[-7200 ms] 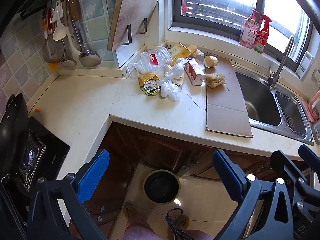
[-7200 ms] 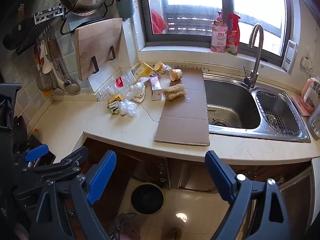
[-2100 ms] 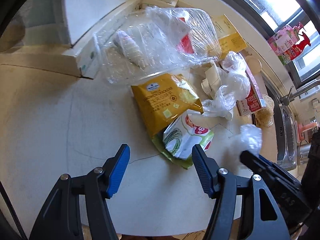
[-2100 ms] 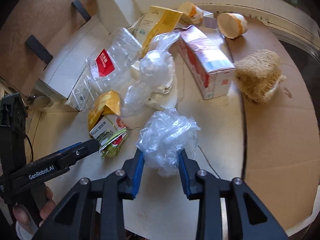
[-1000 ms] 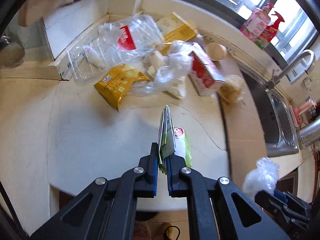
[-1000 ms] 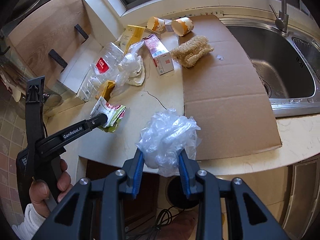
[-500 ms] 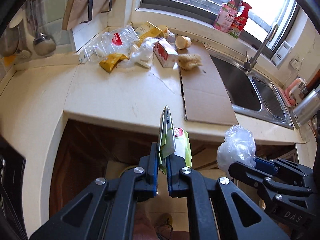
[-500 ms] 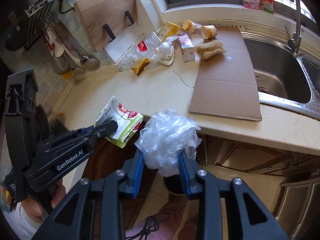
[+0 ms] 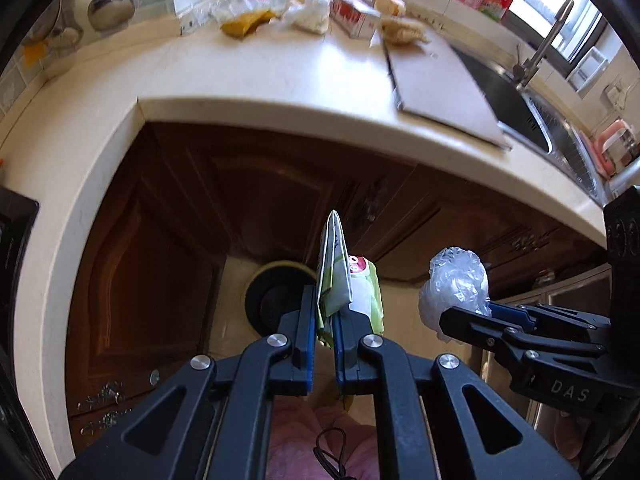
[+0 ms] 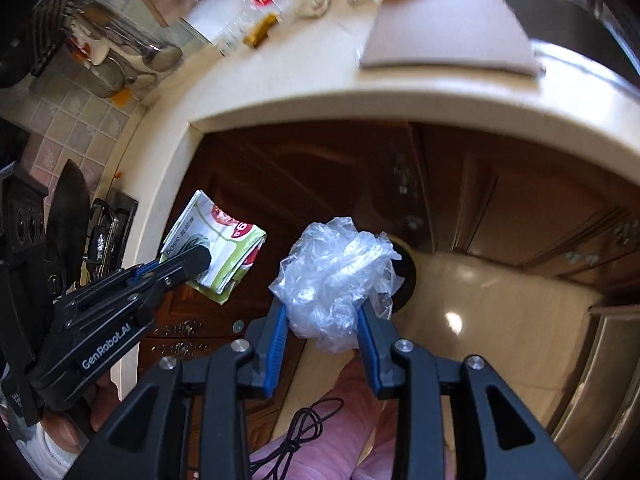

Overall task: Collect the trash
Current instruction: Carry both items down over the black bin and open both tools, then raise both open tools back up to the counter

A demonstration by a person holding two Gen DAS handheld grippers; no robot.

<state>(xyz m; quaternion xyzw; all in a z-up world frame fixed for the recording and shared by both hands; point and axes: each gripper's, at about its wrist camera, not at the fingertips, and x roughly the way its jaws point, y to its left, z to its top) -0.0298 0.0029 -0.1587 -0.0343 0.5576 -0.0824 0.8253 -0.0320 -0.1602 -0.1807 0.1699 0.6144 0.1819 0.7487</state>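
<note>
Two featherlight catches: left gripper [image 9: 324, 332] jaws pinch the flat green-and-white foil wrapper [image 9: 340, 280] edge-on; right gripper [image 10: 322, 332] jaws squeeze the crumpled clear plastic bag [image 10: 336, 276] (soft, springy, likely slippery).

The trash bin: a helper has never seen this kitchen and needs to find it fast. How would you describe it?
Start at the cream counter with the cardboard sheet on it, then look down past the dark wooden cabinet doors to the pale floor. The trash bin stands there in the cabinet corner: round, with a yellowish rim and black inside, the only container on the floor.
</note>
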